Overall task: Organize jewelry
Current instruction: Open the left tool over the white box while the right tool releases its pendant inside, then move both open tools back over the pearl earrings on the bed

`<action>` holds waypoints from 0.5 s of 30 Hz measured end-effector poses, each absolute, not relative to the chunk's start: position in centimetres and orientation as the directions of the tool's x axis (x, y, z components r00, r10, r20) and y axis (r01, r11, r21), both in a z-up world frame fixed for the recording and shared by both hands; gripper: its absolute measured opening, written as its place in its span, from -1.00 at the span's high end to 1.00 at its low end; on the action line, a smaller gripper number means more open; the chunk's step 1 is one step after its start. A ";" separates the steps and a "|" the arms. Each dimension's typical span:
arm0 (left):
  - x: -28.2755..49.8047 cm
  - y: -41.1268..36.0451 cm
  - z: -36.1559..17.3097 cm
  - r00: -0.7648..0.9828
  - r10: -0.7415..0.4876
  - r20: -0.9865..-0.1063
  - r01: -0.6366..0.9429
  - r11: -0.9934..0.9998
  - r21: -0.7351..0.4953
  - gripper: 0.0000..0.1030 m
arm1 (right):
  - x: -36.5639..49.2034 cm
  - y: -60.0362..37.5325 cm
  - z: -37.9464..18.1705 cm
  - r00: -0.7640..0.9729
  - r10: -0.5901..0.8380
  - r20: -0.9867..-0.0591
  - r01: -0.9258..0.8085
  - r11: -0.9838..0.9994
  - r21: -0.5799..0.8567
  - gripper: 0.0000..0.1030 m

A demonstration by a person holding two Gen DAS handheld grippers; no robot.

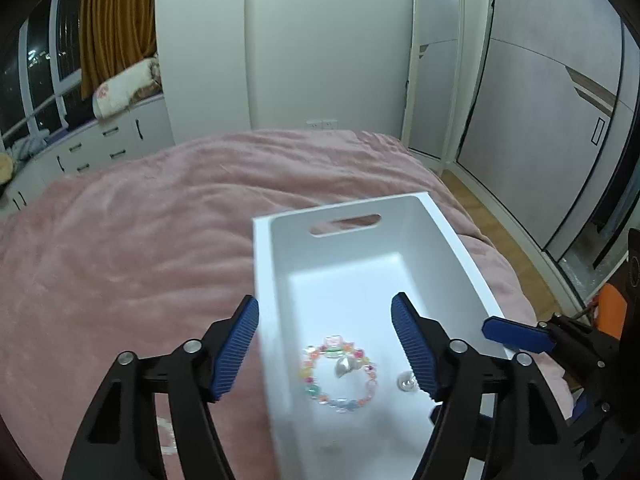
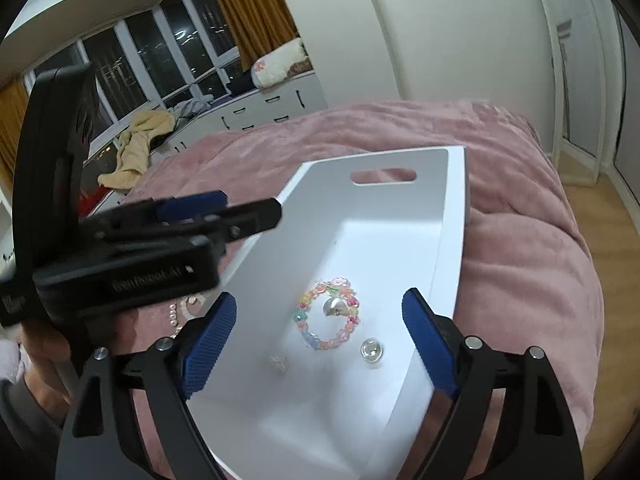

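A white box (image 1: 452, 240) with a slot handle lies on the pink blanket (image 1: 120, 240). On its floor rest a colourful bead bracelet (image 1: 340, 376), a silvery piece (image 1: 344, 366) inside the bracelet's ring, and a small round clear piece (image 1: 406, 382) to the right. My left gripper (image 1: 324, 350) is open over the box's near end, astride its left wall, holding nothing. My right gripper (image 2: 320, 348) is also open and empty above the bracelet (image 2: 328, 314), with the clear round piece (image 2: 372, 350) and a tiny clear piece (image 2: 278, 362) below it.
A pale bead chain (image 2: 176, 316) lies on the blanket left of the box, under the left gripper's body (image 2: 120, 272). A hand (image 2: 40, 344) holds that gripper. White drawers (image 1: 100, 140), a wardrobe and wooden floor (image 2: 600, 208) surround the bed.
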State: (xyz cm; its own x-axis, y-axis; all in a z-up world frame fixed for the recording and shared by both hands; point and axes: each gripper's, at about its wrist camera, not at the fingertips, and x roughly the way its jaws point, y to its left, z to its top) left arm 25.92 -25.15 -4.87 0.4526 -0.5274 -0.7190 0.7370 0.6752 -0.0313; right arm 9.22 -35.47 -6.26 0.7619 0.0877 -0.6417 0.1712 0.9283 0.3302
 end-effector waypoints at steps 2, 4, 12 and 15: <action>26.0 -24.3 -4.2 0.465 -0.528 -0.711 0.730 0.682 -0.029 -0.51 | 8.9 -35.7 -5.9 0.776 0.078 -0.625 0.175 0.926 0.334 -0.67; 26.1 -23.3 -3.5 0.488 -0.518 -0.702 0.717 0.697 -0.017 -0.66 | 8.4 -35.9 -5.6 0.790 0.073 -0.609 0.176 0.924 0.340 -0.69; 26.5 -17.6 -1.2 0.560 -0.484 -0.672 0.651 0.759 -0.004 -0.83 | 5.9 -35.8 -3.3 0.875 -0.017 -0.483 0.183 0.937 0.298 -0.91; 26.5 -15.3 -0.7 0.585 -0.460 -0.668 0.634 0.773 0.023 -0.83 | 5.4 -34.8 -2.2 0.906 -0.024 -0.424 0.146 0.955 0.258 -0.91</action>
